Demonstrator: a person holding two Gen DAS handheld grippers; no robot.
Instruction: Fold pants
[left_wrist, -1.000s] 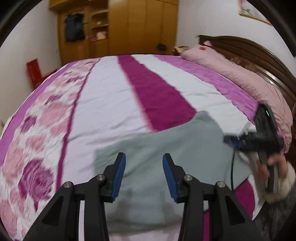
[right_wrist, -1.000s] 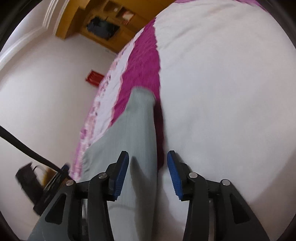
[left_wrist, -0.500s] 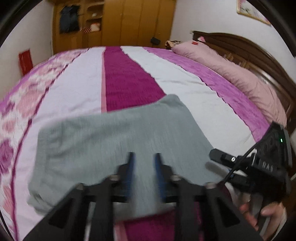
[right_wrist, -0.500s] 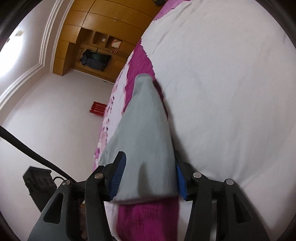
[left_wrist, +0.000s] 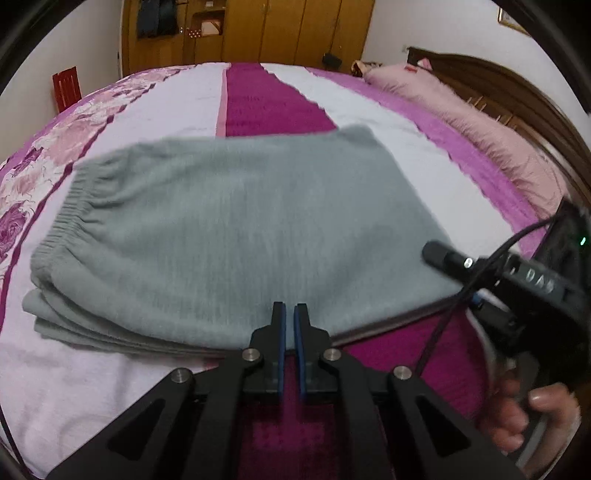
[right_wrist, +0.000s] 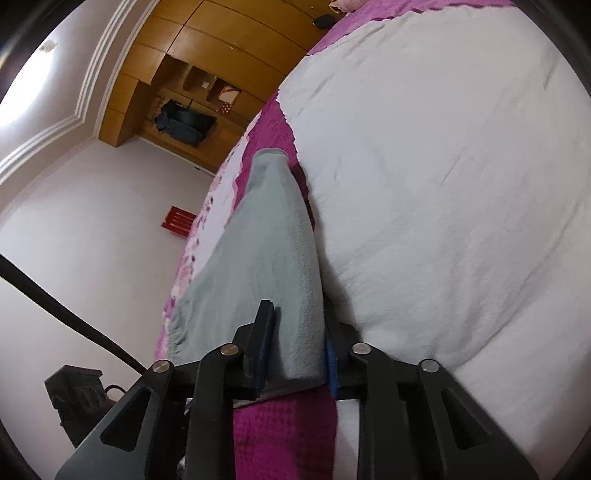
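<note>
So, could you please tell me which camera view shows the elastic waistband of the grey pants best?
The left wrist view: the gathered elastic waistband lies unobstructed. The right wrist view shows only a sliver edge-on.

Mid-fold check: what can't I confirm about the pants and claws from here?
- Left wrist view: the left claw looks shut at the near edge of the pants. The claw itself hides whether fabric is pinched.
- Right wrist view: the right claw has just been closing with the pants between. Its far pad is mostly hidden by fabric.
- Both views: the layer count underneath is blurred and covered.
</note>
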